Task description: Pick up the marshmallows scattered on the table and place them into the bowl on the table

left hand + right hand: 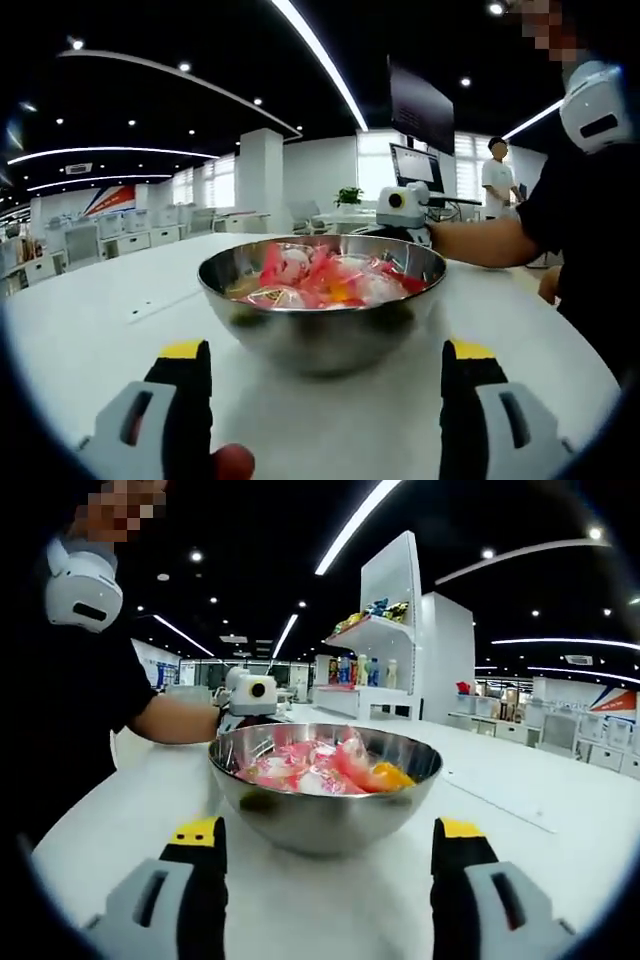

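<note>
the steel bowl (322,300) is seen standing on the white table (90,330), well in from every edge, with bare tabletop left open on all sides of it. it is filled with wrapped pink, white and orange marshmallows (320,278). in the left gripper view, the left gripper (325,400) is held spread and empty just short of the bowl's near wall. in the right gripper view, the right gripper (327,875) is likewise held wide apart, empty, facing the bowl (325,790). beyond the bowl a person's forearm (480,242) is reached across the table; shelves (375,650) are seen further off.
</note>
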Available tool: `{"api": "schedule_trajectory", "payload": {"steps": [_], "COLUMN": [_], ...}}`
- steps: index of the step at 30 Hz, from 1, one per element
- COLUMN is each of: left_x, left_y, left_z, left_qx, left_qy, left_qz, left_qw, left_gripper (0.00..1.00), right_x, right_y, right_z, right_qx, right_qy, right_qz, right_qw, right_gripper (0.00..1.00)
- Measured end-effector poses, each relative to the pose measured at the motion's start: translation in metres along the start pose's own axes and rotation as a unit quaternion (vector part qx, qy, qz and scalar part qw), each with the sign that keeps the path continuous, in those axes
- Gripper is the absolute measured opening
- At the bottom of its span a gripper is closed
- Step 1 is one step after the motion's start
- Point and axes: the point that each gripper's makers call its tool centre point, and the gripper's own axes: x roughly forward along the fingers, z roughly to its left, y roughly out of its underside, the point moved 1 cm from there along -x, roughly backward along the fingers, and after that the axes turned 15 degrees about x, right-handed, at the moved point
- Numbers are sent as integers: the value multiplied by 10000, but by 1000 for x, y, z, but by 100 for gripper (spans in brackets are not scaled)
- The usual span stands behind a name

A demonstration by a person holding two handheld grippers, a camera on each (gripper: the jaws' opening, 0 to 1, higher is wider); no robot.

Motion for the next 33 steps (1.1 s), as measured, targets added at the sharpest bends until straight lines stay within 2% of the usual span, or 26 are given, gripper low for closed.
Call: {"api": "schedule_trajectory", "payload": {"steps": [2,3,4,9,13,14,27,33], "left_x": [1,2,3,9,13,14,19,18], "left_y": [0,-2,-3,-1,-4,-4,-5,-5], "left_z": [4,5,6,13,15,15,15,16], "left_qx": [12,16,14,69,79,85,149,102], "left_qy": [-10,20,52,102,163,172,191,198], "left_qz": [-42,-98,-137,-162,-286,-293,-407,-392], "left_qw": [10000,9999,9999,9998,9994,9994,9989,9990], "left_gripper": [95,95,95,95,95,95,96,96], "right_x": [-1,2,5,19,27,25,24,24], "right_y": [-1,-4,-6,-10,-20,-21,-21,-21], "right_z": [-7,-5,3,14,23,16,1,1], "right_qx": [91,-2,-77,-48,46,93,159,214], "right_qy": [1,-76,-140,-231,-430,-405,-418,-435], "right_qz": [-45,-81,-92,-106,-362,-402,-580,-662], "right_qw": [9999,9999,9998,9997,9984,9983,9973,9966], "right_gripper": [89,90,91,95,97,97,97,95]}}
